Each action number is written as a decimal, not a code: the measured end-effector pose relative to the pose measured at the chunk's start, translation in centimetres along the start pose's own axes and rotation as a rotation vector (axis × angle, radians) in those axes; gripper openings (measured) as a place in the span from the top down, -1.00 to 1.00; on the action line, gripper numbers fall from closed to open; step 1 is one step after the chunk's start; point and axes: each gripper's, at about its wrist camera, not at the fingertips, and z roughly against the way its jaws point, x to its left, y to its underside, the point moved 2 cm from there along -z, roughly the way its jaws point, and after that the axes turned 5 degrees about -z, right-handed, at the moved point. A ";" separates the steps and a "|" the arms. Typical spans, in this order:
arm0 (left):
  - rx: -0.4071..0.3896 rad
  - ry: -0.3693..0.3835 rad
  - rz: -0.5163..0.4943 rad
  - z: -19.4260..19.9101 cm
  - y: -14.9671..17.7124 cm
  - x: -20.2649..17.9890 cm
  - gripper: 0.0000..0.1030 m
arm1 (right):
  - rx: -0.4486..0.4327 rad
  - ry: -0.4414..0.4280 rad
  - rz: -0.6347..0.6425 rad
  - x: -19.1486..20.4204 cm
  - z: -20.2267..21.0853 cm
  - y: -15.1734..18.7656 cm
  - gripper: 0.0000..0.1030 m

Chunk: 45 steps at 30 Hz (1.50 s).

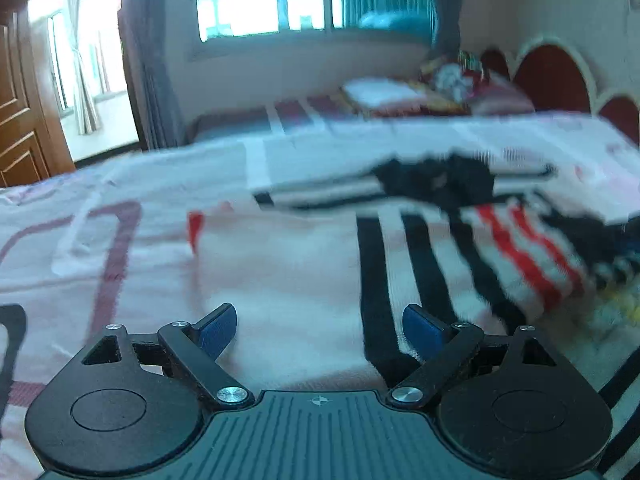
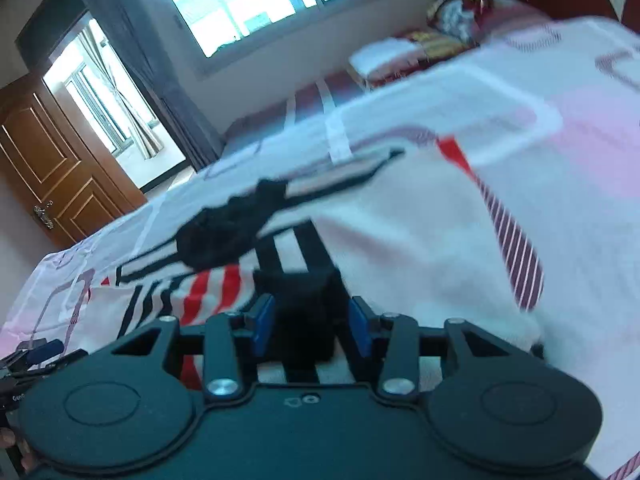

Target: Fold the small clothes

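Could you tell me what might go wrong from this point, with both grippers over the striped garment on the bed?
1. A dark fold of the striped garment sits between the right hand-held gripper pads; drawing back could snag it and undo the fold.
2. The black lacy piece lies loose on the garment and could slide off if the cloth shifts.
3. The left hand-held gripper is wide open and empty above the bed sheet, so a hasty grasp might catch the sheet too.

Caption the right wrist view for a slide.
Right gripper straddling a black fold of the striped garment on the bed.
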 end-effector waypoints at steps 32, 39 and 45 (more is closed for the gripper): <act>-0.034 0.058 0.035 0.5 -0.6 -2.1 -1.00 | 0.008 -0.032 0.185 2.0 -0.1 1.8 0.79; -0.035 0.042 -0.011 -3.4 -4.5 -2.8 -0.99 | -0.019 -0.097 0.302 7.8 -3.8 0.2 0.63; -0.009 0.056 0.002 -3.7 -4.3 -2.7 -0.99 | 0.051 -0.008 0.423 8.9 -5.9 0.9 0.69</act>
